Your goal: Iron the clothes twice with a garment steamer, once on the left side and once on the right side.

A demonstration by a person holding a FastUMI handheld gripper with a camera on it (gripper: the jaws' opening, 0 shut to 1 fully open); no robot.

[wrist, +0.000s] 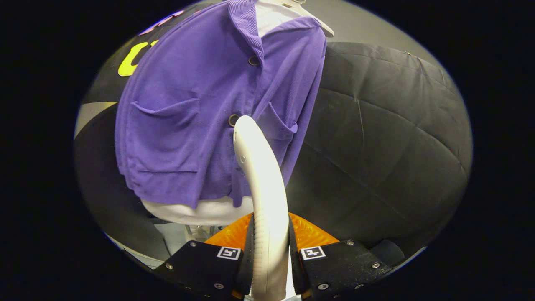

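Garment steamer [261,184]: we count one in the gripper view, a smooth white curved wand that rises from between the fingers and arches forward, its rounded head reaching the front of the jacket just below the lower button. Its lower stem is ribbed. The gripper [269,251] is clenched on that stem, with both fingers pressing its sides. We count two square markers [312,252] on the gripper's body, one to each side of the stem. Beyond the fingers hangs one purple jacket [200,108], soft knit with a ribbed collar, on a white form [200,211] that shows below its hem. We count two dark round buttons [233,120] and two patch pockets [167,133]. One pale hanger [322,25] shows at the shoulder. Creased black cloth [384,133] lies behind.
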